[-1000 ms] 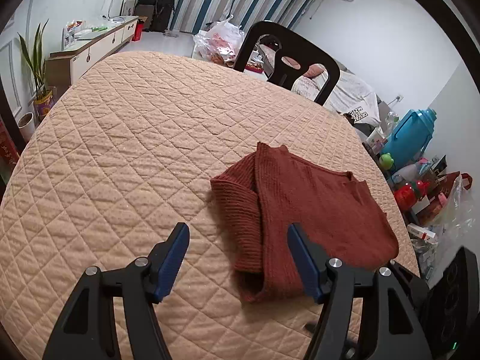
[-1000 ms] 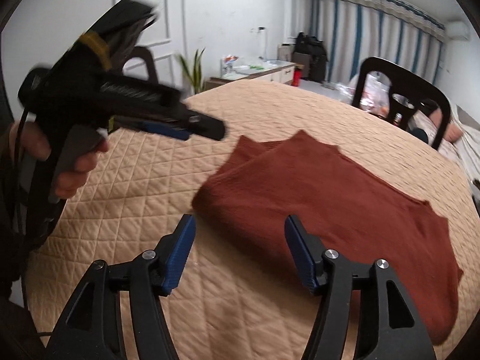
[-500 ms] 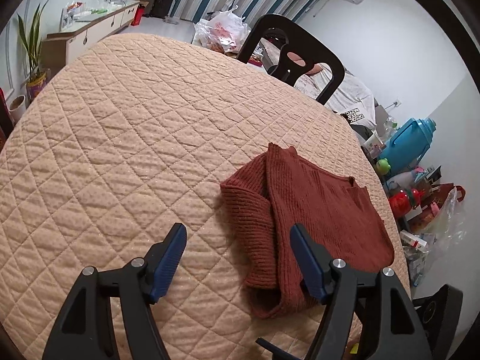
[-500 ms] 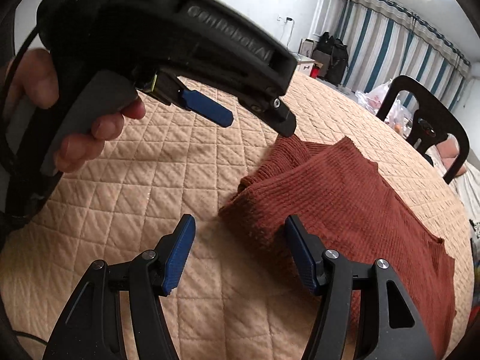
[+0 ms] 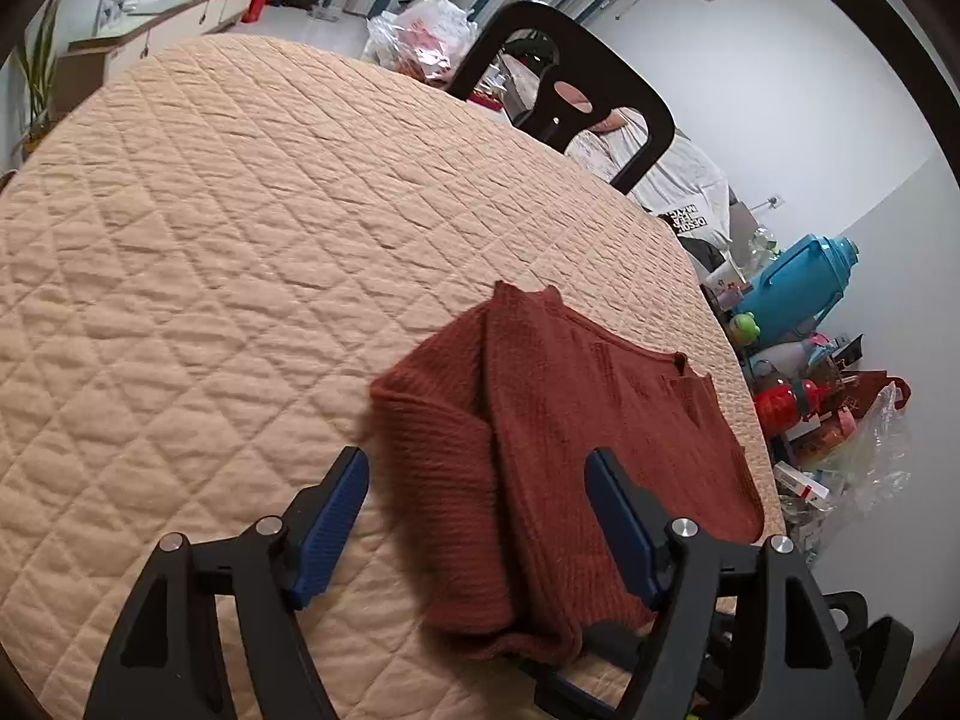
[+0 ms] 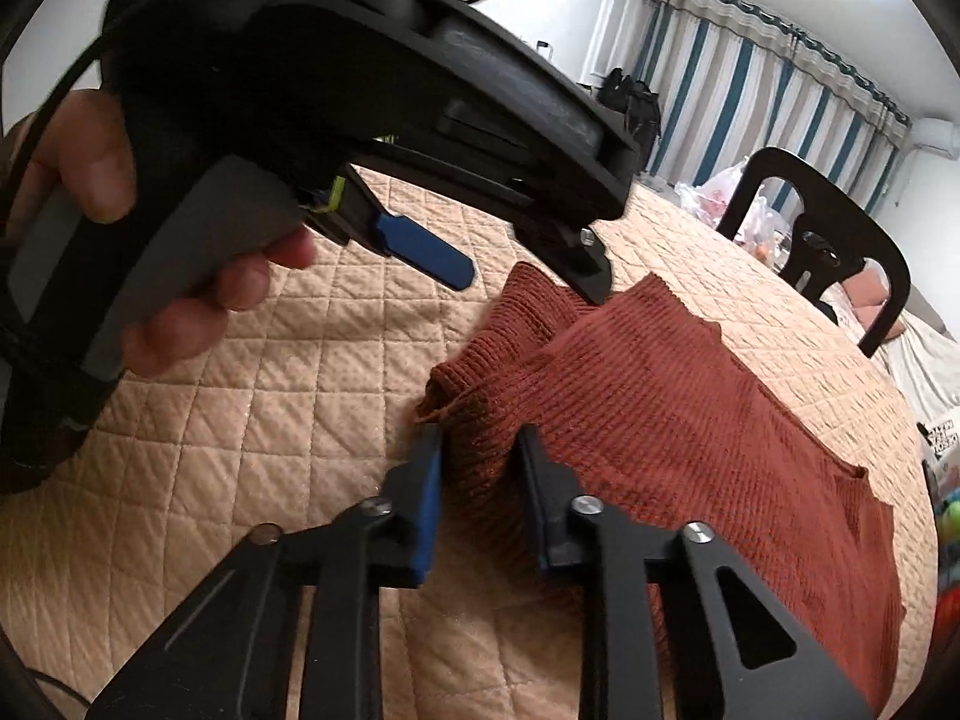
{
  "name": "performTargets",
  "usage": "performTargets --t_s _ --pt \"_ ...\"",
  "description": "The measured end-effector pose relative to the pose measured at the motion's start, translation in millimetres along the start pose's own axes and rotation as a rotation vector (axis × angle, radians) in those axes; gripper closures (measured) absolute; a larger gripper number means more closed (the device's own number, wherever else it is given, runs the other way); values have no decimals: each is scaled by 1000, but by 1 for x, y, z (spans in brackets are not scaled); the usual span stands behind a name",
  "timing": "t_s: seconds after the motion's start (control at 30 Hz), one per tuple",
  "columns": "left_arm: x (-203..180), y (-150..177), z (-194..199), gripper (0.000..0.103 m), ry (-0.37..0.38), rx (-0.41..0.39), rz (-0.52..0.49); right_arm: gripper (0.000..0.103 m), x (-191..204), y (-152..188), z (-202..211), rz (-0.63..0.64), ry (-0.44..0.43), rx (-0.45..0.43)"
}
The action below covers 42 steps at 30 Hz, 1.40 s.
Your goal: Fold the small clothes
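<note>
The rust-red knit sweater [image 6: 660, 396] is lying partly folded on the quilted tabletop [image 5: 210, 252], toward its right edge. My right gripper [image 6: 480, 498] is pinching its bunched near corner, while my left gripper [image 5: 477, 516] is hovering spread wide over the folded sleeve.

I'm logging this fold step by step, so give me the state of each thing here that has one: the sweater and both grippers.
rust sweater: partly folded, one side doubled over, lying on the quilted cover.
right gripper: shut on the sweater's near corner.
left gripper: open, fingers either side of the folded edge, not gripping.
black chair: upright, at the far side.
</note>
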<state>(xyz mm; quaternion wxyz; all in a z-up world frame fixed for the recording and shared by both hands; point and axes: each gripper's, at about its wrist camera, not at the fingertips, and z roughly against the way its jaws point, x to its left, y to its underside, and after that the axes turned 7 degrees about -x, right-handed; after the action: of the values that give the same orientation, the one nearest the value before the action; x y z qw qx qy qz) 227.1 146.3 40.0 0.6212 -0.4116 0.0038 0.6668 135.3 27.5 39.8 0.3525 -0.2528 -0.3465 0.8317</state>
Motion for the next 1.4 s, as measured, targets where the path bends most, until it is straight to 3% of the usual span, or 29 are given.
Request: performTargets --t_s 0.07,0.4,0.6,0.73,0.83,0.9,1.17,1.4 --pt "-1 -1 -6 26 16 22 17 92 -3 1 3 -12 4 -14" --pt "-4 -8 -24 26 39 61 64 94 -13 1 17 -79 -10 -86" --pt "2 -9 -24 26 13 58 94 94 -18 1 20 -105 -24 -110" --pt "-5 -8 -28 28 -25 62 48 94 -16 1 21 -113 -36 -112" --pt "-14 -8 -31 37 -87 69 8 94 -13 2 25 -115 -39 -118" --pt "-11 -9 -36 71 -70 98 30 94 -13 2 25 -120 -40 -122" --pt "-20 -8 -40 78 -118 92 26 94 -18 3 26 -135 -42 -131" --pt "-38 -14 -28 79 -94 39 9 94 -27 4 38 -175 -42 -168"
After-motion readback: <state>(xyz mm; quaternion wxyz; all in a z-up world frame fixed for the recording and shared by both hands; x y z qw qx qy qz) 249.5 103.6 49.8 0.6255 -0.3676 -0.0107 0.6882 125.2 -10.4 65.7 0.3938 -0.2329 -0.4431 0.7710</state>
